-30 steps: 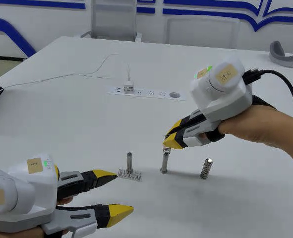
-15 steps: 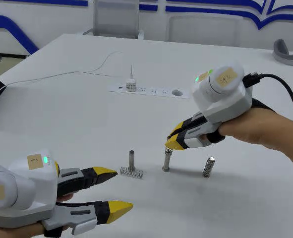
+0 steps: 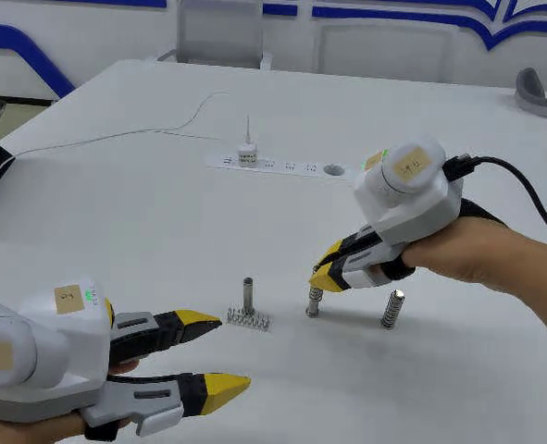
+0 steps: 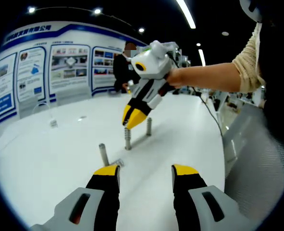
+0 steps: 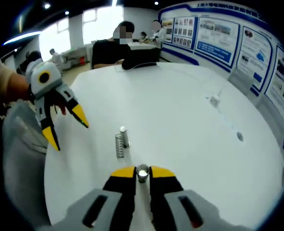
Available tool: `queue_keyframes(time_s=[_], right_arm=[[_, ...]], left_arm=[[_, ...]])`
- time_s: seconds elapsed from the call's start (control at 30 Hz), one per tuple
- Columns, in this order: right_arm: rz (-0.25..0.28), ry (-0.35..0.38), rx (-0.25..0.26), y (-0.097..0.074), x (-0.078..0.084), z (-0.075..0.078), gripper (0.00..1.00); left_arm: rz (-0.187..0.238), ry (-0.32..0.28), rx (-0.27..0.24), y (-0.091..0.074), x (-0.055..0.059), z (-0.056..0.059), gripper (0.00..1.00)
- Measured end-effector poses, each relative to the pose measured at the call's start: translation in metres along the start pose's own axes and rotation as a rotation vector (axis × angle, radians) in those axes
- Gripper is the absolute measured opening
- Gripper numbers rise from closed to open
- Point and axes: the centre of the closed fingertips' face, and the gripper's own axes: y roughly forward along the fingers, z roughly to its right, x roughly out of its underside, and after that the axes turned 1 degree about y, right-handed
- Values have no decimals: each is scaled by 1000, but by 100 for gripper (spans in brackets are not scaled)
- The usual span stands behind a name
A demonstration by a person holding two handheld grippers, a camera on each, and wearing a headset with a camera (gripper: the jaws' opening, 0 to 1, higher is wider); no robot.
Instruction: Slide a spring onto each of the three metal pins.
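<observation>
White workbench [image 3: 116,213] from the head view, three metal pins upright in a row. Left pin [image 3: 248,292] bare, loose spring [image 3: 249,320] lying flat just beside its base. Middle pin [image 3: 312,313] sleeved in the middle spring [image 3: 316,296], right pin [image 3: 398,296] in the right spring [image 3: 391,314]. Right gripper [image 3: 323,277] poised at the middle pin's top, yellow tips close together. Left gripper [image 3: 233,350] low at the near left, jaws spread wide and holding nothing, upper tip just short of the loose spring. White power strip [image 3: 273,166] well behind the pins, plug and cable attached.

From the left gripper view: own jaws wide apart and empty, left pin [image 4: 104,154] and loose spring [image 4: 117,162] just beyond the left-hand tip, middle pin farther on with the right gripper's tips right above it, right pin behind.

From the right gripper view: middle pin's round top [image 5: 142,172] sitting in the narrow gap between the own jaws; hard to tell whether squeezed or merely straddled. Left pin and loose spring ahead, left gripper [image 5: 68,134] gaping off to the left. Seated people [image 5: 110,50] at the table's far end.
</observation>
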Motion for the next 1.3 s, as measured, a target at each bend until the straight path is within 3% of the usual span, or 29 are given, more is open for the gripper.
queue_keyframes(time_s=[0.63,1.17,1.3], right_arm=[[-38,25,-6,17,19,2,12],[-28,-10,5,14,15,0,16],[-8,-29,22,8,7,0,17]], left_arm=[[-7,-4,-3,0,1,1,44],[-5,-3,-3,0,1,0,44],[-6,-1,0,0,1,1,44]])
